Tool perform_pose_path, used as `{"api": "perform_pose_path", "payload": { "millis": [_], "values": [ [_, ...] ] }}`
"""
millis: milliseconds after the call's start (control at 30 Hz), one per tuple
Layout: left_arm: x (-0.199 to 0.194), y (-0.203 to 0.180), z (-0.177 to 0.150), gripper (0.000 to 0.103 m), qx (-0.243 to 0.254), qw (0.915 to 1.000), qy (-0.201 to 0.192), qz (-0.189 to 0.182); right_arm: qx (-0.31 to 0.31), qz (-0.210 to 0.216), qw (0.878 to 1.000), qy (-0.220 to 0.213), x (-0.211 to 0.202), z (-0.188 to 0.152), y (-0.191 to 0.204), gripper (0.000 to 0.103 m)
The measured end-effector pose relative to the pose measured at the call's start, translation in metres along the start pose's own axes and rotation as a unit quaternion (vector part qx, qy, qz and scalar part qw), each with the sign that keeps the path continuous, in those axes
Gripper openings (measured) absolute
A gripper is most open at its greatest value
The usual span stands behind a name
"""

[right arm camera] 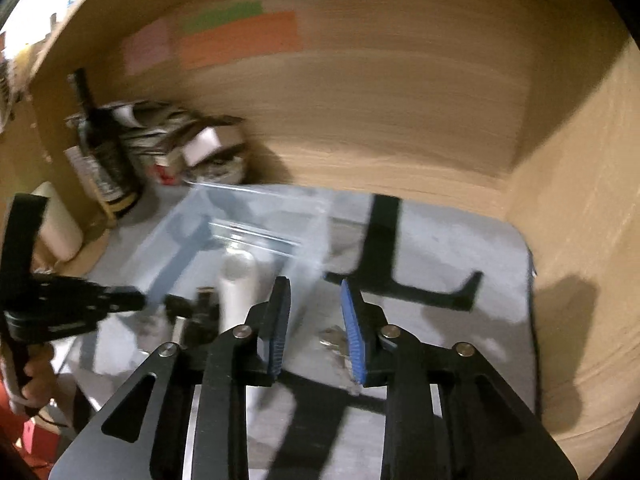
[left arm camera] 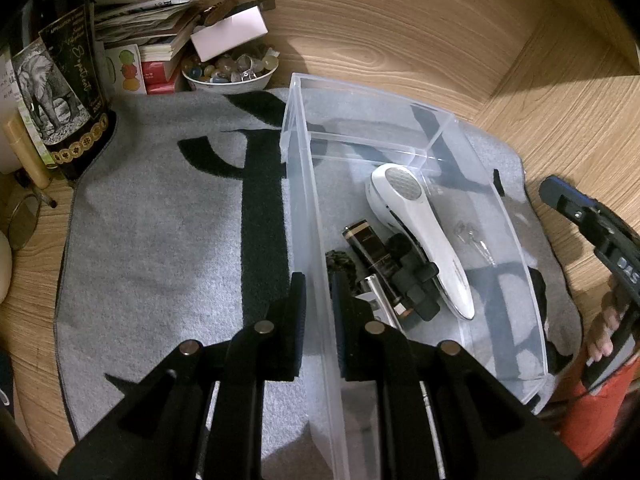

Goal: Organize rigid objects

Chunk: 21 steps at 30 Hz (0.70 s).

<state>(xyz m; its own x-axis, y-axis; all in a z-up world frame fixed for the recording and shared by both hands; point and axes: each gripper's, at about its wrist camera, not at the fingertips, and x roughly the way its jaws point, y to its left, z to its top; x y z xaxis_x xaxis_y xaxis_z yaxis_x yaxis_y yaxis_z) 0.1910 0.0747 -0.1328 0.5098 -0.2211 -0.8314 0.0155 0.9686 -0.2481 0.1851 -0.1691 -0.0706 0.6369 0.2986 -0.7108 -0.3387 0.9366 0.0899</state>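
A clear plastic bin (left arm camera: 304, 208) stands on a grey mat (left arm camera: 160, 220). It holds a white handheld device (left arm camera: 416, 232), a black and gold tube (left arm camera: 370, 246), a black clip-like piece (left arm camera: 416, 284), a silver bar (left arm camera: 380, 296) and small clear bits (left arm camera: 474, 238). My left gripper (left arm camera: 320, 300) straddles the bin's left wall, jaws a little apart, one finger inside and one outside. My right gripper (right arm camera: 314, 308) is open and empty, low over the mat at the bin's (right arm camera: 256, 216) right wall, above small metal pieces (right arm camera: 334, 340). The right wrist view is blurred.
A dark bottle (left arm camera: 68, 92), a stack of papers and small boxes (left arm camera: 160, 28) and a bowl of beads (left arm camera: 230, 70) crowd the back left corner. Wooden walls (right arm camera: 400, 100) close in behind and to the right. The right gripper's body (left arm camera: 600, 240) shows at the bin's right.
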Motion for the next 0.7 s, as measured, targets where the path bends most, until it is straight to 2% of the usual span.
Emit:
{"api": "perform_pose_path", "payload": {
  "millis": [200, 367, 467, 700],
  "values": [
    [0.000, 0.001, 0.000, 0.012, -0.001, 1.0000, 0.000, -0.001, 0.019, -0.004, 0.998, 0.058, 0.035, -0.021, -0.021, 0.025],
    [-0.001, 0.001, -0.001, 0.012, -0.001, 1.0000, 0.000, 0.000, 0.001, 0.004, 0.995, 0.101, 0.059, -0.040, -0.015, 0.026],
    [-0.001, 0.001, -0.001, 0.012, -0.002, 1.0000, 0.000, -0.001, -0.010, 0.011, 0.994, 0.108, 0.066, -0.042, -0.009, 0.038],
    [-0.001, 0.001, -0.001, 0.012, -0.002, 1.0000, 0.000, -0.001, -0.031, -0.007, 0.993, 0.115, 0.083, -0.037, -0.008, 0.040]
  ]
}}
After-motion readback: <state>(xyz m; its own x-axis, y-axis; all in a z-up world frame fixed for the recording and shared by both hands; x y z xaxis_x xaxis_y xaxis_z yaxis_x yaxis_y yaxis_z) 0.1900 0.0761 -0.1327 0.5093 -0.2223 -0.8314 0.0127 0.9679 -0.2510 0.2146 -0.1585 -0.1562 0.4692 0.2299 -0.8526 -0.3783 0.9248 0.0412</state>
